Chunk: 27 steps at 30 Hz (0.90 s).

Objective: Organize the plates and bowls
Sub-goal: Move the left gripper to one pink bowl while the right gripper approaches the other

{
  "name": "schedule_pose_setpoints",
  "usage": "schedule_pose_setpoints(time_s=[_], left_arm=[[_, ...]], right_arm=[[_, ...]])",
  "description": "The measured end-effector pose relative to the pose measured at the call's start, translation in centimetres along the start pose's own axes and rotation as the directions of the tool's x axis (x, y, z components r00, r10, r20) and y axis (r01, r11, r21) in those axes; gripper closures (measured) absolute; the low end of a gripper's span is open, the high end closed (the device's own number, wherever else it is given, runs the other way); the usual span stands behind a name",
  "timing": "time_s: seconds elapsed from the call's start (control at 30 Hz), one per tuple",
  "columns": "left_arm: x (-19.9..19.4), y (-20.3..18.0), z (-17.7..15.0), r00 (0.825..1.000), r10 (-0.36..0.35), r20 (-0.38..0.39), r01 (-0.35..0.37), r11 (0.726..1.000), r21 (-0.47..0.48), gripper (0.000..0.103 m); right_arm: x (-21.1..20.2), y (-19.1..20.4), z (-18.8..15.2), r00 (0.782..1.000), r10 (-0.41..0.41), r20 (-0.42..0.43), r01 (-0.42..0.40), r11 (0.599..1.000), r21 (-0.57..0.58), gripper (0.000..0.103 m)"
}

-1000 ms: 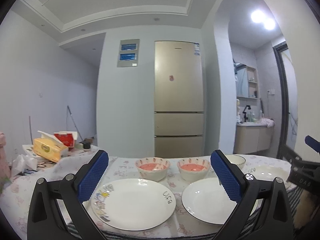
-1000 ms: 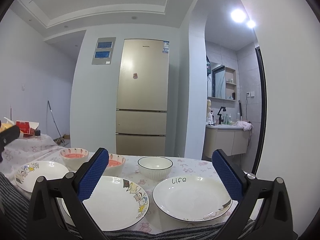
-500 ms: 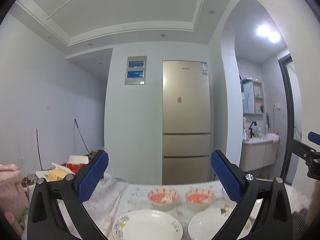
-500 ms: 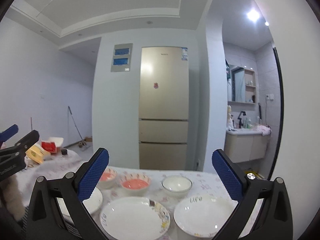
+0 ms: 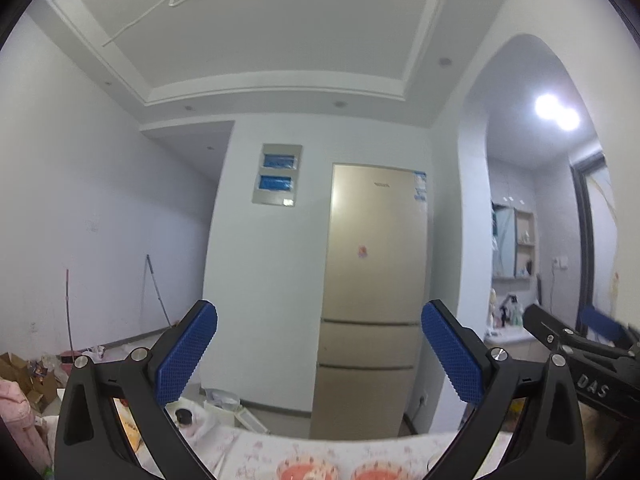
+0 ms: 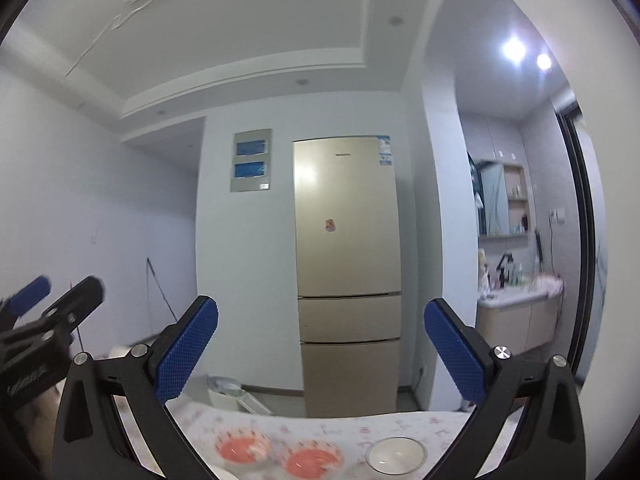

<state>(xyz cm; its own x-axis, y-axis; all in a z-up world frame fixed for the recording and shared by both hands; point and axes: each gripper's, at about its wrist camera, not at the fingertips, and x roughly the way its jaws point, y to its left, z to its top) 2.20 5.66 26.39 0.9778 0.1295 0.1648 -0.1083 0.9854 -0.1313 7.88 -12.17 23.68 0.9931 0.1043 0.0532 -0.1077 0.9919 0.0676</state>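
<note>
Both cameras point up at the room, so only the far strip of the floral table (image 6: 320, 420) shows. Two pink-lined bowls (image 6: 242, 449) (image 6: 314, 460) and a white bowl (image 6: 396, 456) sit along the bottom of the right wrist view. Those pink-lined bowls (image 5: 306, 472) (image 5: 376, 473) barely peek in at the bottom of the left wrist view. The plates are out of frame. My left gripper (image 5: 319, 356) is open and holds nothing. My right gripper (image 6: 321, 354) is open too, well above the bowls.
A tall beige fridge (image 6: 346, 264) stands against the far wall behind the table. Boxes and clutter (image 5: 36, 372) lie at the left. A bathroom vanity (image 6: 516, 316) shows through the arch on the right. Each gripper sees the other at its frame edge.
Both grippers have risen and tilted upward. The plates dropped out of view and the bowls slid to the bottom edge. Jaws stayed open.
</note>
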Motion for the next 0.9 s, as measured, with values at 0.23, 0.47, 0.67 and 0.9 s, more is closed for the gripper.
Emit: schedule_pose_setpoints(time_s=[0.23, 0.47, 0.67, 0.9], left_arm=[[3.6, 0.8, 1.0, 0.999, 0.014, -0.043, -0.015, 0.999, -0.029, 0.003], [7.6, 2.5, -3.9, 0.985, 0.042, -0.168, -0.042, 0.999, 0.005, 0.004], [12.7, 4.1, -8.3, 0.940, 0.059, -0.335, -0.066, 0.998, -0.010, 0.004], [21.0, 6.3, -15.2, 0.822, 0.081, -0.564, -0.129, 0.991, -0.047, 0.008]], right_arm=[[3.2, -1.9, 1.7, 0.999, 0.040, -0.011, -0.037, 0.985, 0.167, 0.000], [7.6, -1.3, -2.4, 0.993, 0.077, -0.085, -0.059, 0.979, 0.197, 0.000], [12.9, -1.4, -7.2, 0.974, 0.073, -0.215, -0.019, 0.970, 0.241, 0.002], [20.4, -1.3, -13.1, 0.888, 0.145, -0.436, -0.004, 0.951, 0.308, 0.010]])
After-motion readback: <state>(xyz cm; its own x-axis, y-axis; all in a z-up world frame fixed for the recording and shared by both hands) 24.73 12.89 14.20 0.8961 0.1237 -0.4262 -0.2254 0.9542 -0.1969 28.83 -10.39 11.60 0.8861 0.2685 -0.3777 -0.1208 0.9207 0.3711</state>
